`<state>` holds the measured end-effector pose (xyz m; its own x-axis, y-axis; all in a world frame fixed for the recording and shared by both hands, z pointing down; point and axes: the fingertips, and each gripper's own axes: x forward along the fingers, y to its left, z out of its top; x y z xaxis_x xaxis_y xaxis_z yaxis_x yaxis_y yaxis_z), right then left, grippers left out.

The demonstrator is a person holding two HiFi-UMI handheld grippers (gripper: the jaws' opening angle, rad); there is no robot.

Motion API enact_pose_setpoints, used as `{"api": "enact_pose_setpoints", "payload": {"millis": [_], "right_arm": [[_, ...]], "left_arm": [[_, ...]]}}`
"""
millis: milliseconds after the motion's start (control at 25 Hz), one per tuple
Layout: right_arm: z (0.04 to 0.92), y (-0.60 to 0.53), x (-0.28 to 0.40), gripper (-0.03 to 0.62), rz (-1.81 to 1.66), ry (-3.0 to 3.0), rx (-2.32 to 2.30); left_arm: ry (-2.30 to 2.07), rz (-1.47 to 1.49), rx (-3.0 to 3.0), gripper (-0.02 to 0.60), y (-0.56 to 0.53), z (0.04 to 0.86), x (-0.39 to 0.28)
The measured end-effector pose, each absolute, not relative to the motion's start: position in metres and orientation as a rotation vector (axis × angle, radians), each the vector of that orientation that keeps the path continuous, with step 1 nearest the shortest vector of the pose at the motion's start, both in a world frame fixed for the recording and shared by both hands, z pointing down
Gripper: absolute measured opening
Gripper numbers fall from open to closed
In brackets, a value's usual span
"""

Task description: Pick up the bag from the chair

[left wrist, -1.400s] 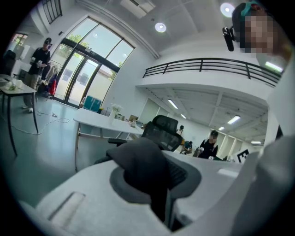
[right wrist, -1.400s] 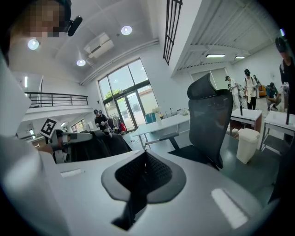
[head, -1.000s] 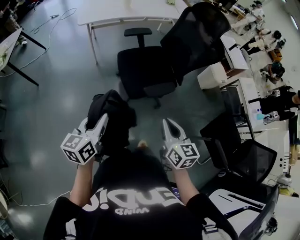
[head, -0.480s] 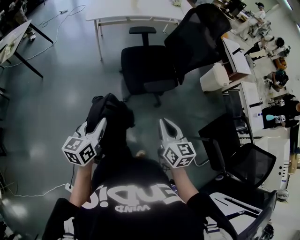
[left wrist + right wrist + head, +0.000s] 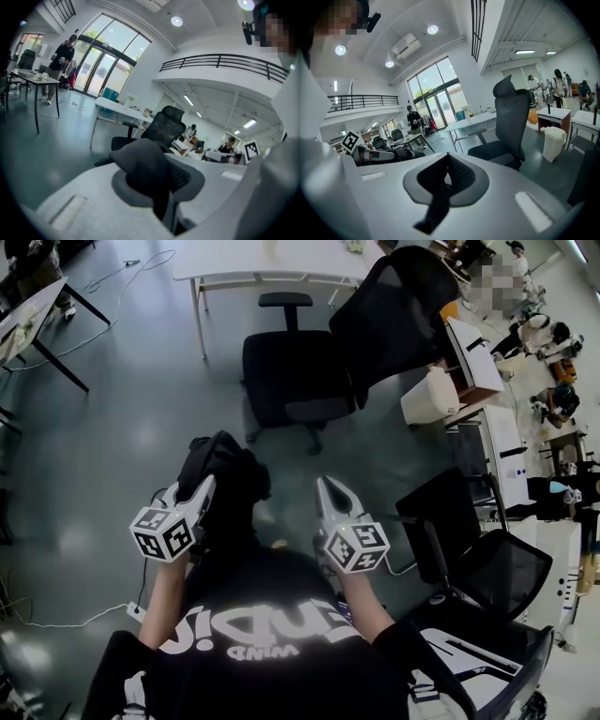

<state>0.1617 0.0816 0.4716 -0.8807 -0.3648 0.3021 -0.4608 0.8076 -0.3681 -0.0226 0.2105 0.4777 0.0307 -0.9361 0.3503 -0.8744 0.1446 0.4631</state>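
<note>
A black bag (image 5: 222, 476) hangs over the floor from my left gripper (image 5: 206, 483), which is shut on its fabric. In the left gripper view the bag's dark cloth (image 5: 140, 164) drapes over the closed jaws and hides the pads. The black office chair (image 5: 291, 381) stands ahead with a bare seat and its high mesh back (image 5: 394, 306) to the right. It also shows in the left gripper view as the chair (image 5: 161, 126). My right gripper (image 5: 330, 487) is held beside the left one, shut, with nothing between its pads (image 5: 459, 176).
A white desk (image 5: 272, 261) stands behind the chair. A white bin (image 5: 429, 395), cabinets and more black chairs (image 5: 469, 540) crowd the right side, where people sit at desks. A cable (image 5: 56, 624) trails on the grey floor at left.
Both grippers have drifted slightly back from the chair. The bag still hangs from the left one. The right gripper's jaws stay closed.
</note>
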Motion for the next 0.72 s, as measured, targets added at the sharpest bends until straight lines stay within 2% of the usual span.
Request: {"api": "enact_pose_setpoints", "payload": {"millis": [720], "right_arm": [[0.4694, 0.0790, 0.1566, 0.002, 0.634, -2.779, 0.592]], "left_arm": [[-1.838, -0.131, 1.743, 0.056, 0.2009, 0.4712, -0.0151]]}}
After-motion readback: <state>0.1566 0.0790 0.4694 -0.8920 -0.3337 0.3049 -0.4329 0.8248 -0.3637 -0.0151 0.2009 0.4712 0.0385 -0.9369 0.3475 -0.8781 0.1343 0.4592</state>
